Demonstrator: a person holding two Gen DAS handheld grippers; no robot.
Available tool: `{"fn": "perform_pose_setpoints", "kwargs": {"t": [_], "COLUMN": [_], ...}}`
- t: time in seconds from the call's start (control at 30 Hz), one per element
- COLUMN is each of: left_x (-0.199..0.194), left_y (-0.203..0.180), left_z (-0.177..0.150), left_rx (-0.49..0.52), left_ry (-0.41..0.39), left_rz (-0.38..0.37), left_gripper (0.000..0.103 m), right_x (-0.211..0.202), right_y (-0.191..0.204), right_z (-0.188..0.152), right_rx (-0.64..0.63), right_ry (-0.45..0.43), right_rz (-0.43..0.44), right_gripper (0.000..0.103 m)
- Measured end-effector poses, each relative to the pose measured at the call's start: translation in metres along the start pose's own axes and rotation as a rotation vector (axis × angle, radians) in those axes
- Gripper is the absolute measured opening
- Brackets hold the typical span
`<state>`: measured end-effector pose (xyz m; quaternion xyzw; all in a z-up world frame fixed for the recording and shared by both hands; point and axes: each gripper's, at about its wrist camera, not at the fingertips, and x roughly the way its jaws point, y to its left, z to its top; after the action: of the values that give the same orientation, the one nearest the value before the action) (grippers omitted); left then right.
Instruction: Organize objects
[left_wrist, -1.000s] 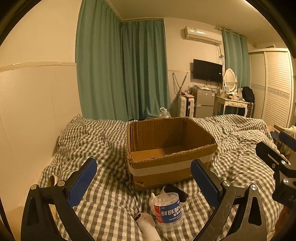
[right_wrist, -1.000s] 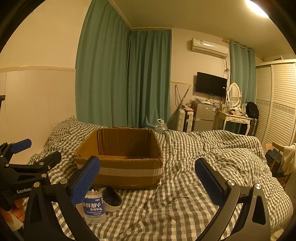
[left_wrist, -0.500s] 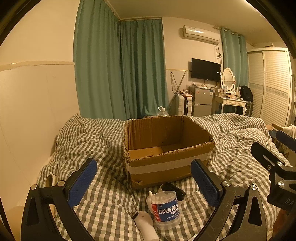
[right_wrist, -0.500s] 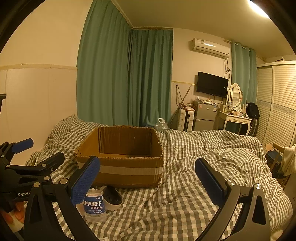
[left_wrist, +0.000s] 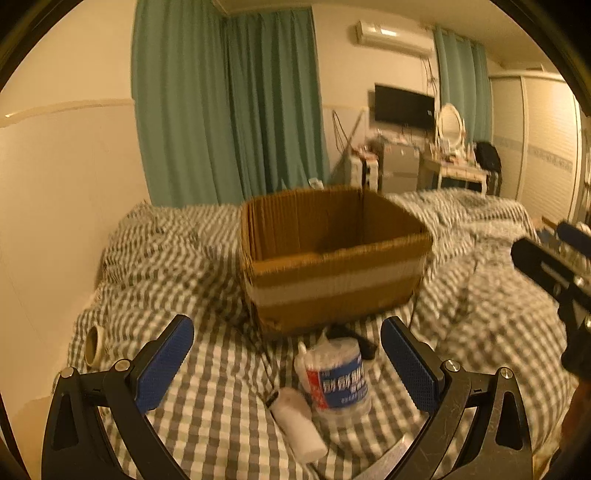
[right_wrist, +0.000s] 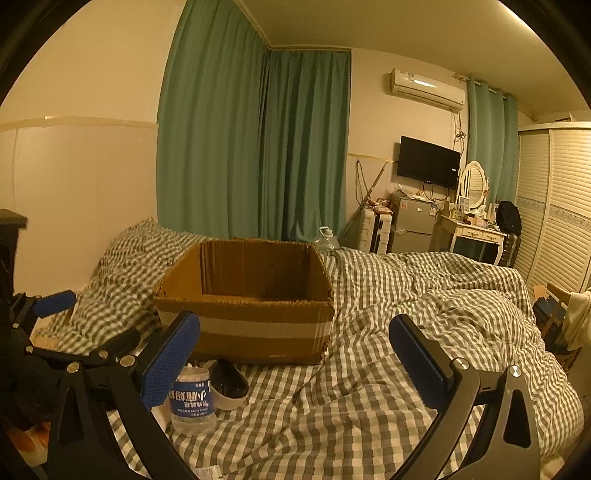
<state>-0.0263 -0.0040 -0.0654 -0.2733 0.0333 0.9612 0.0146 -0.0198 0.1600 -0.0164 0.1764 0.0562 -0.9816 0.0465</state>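
On the bed (right_wrist: 424, 325), toward its wall side, sits an open box (right_wrist: 251, 325), nothing visible inside. Against the box's near face lie a dark case (right_wrist: 229, 384), a labelled tub (left_wrist: 338, 376) of swabs and, nearest, a white bottle (left_wrist: 297, 424) on its side. A tape roll (left_wrist: 94, 345) rests at the bed's left edge. Left tongs (left_wrist: 286, 363) and right tongs (right_wrist: 295, 362) both hang spread wide, holding nothing.

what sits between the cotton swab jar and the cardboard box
In the right wrist view, a dark oval case with a pale rim lies on the checked bedding between the cotton swab jar and the cardboard box.
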Motion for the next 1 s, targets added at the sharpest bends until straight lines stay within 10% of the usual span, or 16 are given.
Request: {"fn": "perform_pose_setpoints", "kwargs": {"t": [0.3, 0.7, 1.0], "left_x": [0.021, 0.022, 0.026], "left_y": [0.005, 0.038, 0.066], "left_z": [-0.025, -0.035, -0.037], "left_rx": [0.043, 0.025, -0.045], "left_ry": [0.144, 0.191, 0.208], "left_rz": [-0.038, -0.006, 0.006], "left_gripper": [0.099, 0.099, 0.098], "right_x": [0.015, 0.044, 0.035], "right_y": [0.014, 0.073, 0.086], "right_z": [-0.027, -0.116, -0.148], "right_rx": [-0.05, -0.171, -0.299], "right_ry": [0.119, 0.423, 0.536], "right_rz": [0.012, 0.239, 0.246], "right_gripper": [0.103, 0.103, 0.103]}}
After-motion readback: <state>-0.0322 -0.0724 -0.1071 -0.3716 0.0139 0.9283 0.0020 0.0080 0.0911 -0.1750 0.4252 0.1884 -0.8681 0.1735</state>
